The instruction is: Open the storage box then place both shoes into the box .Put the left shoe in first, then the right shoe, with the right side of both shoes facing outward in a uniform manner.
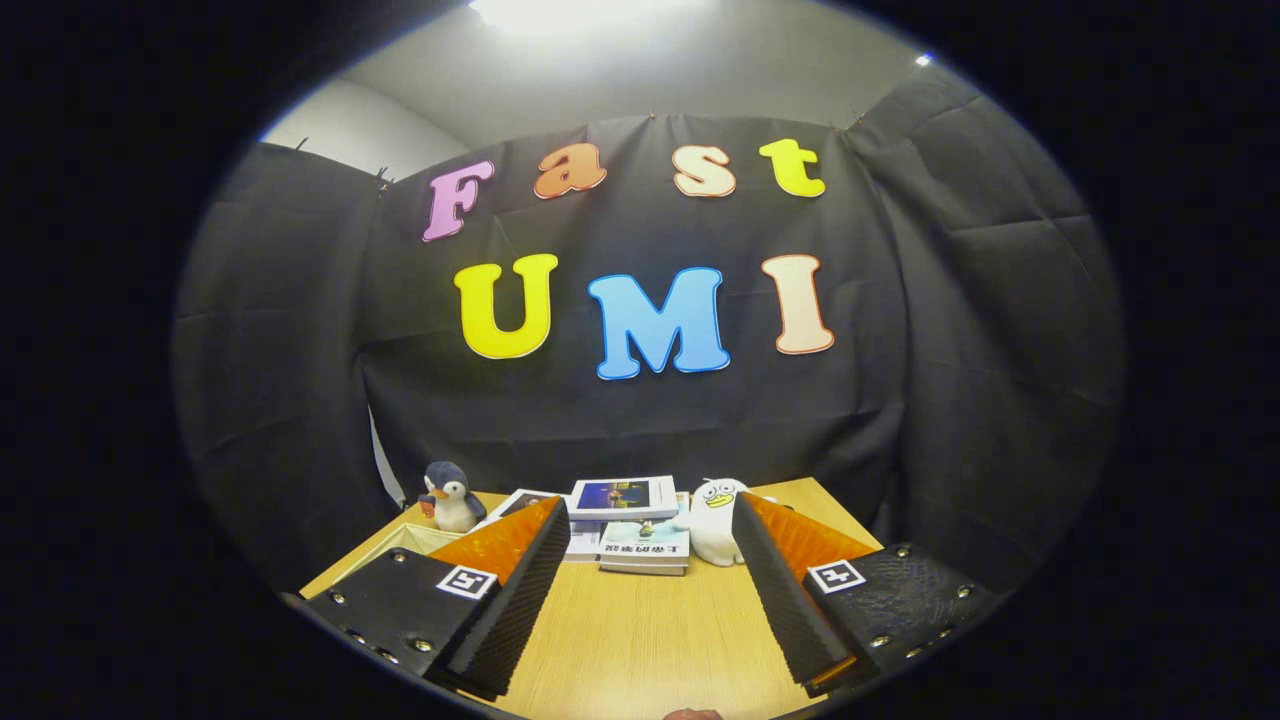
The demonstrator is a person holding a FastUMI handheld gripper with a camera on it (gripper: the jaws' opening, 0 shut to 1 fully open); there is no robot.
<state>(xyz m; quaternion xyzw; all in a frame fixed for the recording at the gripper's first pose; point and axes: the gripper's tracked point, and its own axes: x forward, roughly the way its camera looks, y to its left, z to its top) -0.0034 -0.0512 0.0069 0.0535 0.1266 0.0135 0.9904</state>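
My gripper (pixel 650 525) is held above a wooden table (pixel 650 630), pointing toward the booth's back wall. Its two fingers stand wide apart with only bare tabletop between them, so it is open. A pale edge of what may be the storage box (pixel 415 538) peeks out beyond the left finger, near the table's left side. It is mostly hidden by that finger.
A stack of books (pixel 630 530) lies at the far end of the table, just beyond the fingertips. A penguin plush (pixel 452 497) stands at the far left, a white duck-like plush (pixel 715 520) beside the right fingertip. Black cloth walls close the booth.
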